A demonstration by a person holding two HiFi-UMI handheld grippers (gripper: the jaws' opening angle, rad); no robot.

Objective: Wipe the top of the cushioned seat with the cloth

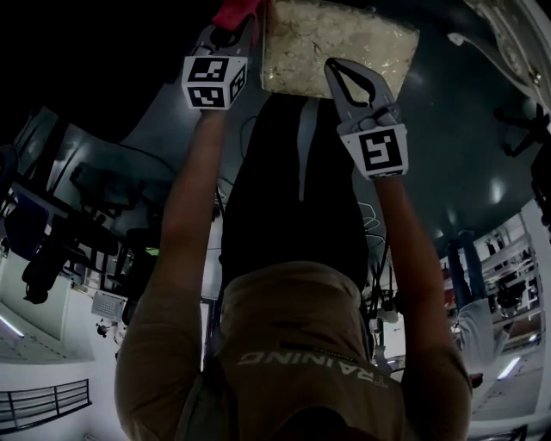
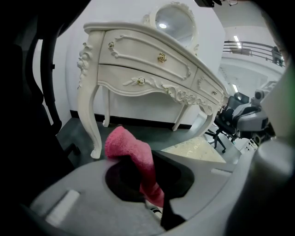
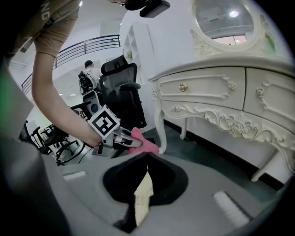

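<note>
The cream cushioned seat (image 1: 336, 39) lies at the top of the head view, in front of both grippers. My left gripper (image 1: 244, 21) is shut on the pink cloth (image 1: 232, 13) just left of the seat's edge. In the left gripper view the cloth (image 2: 131, 150) bulges out from between the jaws of the left gripper (image 2: 147, 184), with the seat (image 2: 196, 150) to the right beyond. My right gripper (image 1: 334, 67) rests over the seat's near edge, shut and holding nothing. In the right gripper view only a cream sliver of seat (image 3: 144, 193) shows behind the right gripper (image 3: 146, 159).
An ornate white dressing table (image 2: 147, 64) with an oval mirror (image 3: 223, 18) stands behind the seat on a dark floor. Black office chairs (image 3: 122, 92) and a person (image 3: 87, 76) are further back. My own torso fills the head view's lower half.
</note>
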